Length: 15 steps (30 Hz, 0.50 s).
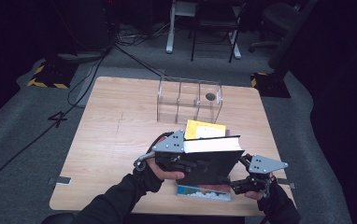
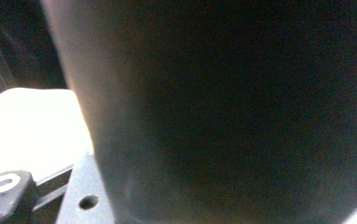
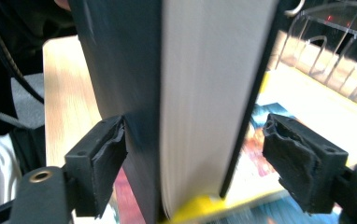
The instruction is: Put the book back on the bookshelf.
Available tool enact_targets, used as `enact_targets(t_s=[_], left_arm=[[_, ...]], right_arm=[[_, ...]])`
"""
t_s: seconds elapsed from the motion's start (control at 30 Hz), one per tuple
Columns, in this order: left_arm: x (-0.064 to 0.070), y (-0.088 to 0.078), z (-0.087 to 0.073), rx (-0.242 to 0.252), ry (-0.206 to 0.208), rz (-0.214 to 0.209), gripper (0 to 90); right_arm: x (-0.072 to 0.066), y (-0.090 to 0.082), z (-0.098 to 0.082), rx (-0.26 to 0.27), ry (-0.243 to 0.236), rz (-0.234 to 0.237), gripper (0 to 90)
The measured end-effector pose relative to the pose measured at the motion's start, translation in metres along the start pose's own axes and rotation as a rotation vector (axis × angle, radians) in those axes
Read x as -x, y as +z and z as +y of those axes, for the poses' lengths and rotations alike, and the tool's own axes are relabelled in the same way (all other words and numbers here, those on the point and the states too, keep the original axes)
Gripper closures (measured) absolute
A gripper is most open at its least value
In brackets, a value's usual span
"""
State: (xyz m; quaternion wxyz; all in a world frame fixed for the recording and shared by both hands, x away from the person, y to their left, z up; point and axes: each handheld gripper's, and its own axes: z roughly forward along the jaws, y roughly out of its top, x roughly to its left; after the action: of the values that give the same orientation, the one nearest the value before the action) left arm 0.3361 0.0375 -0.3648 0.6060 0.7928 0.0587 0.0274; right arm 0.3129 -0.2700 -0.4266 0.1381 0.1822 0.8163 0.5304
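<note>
Book upright between my two grippers

Dark hardcover book (image 1: 211, 161) stands on edge at the table's (image 1: 120, 135) six o'clock side, its long axis running nine to three. My left gripper (image 1: 190, 164) is at its nine o'clock end; grip unclear. My right gripper (image 3: 193, 161) straddles the three o'clock end, one pad touching, the other clear. Acrylic rack (image 1: 188, 99) at twelve o'clock holds no books.

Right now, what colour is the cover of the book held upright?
Black cover, white page edges; the high view shows it best.
</note>
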Motion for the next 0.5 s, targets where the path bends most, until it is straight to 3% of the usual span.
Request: enact_targets(t_s=[0.37, 0.43, 0.5], left_arm=[[0.002, -0.002, -0.001, 0.023, -0.019, 0.009, 51.9], [0.003, -0.003, -0.001, 0.030, -0.022, 0.010, 52.1], [0.005, -0.004, 0.000, 0.036, -0.026, 0.012, 52.3]], right_arm=[[0.022, -0.009, -0.019, -0.084, 0.036, 0.074, 21.1], [0.026, -0.013, -0.022, -0.073, 0.052, 0.087, 20.6], [0.031, -0.016, -0.026, -0.075, 0.069, 0.061, 26.9]])
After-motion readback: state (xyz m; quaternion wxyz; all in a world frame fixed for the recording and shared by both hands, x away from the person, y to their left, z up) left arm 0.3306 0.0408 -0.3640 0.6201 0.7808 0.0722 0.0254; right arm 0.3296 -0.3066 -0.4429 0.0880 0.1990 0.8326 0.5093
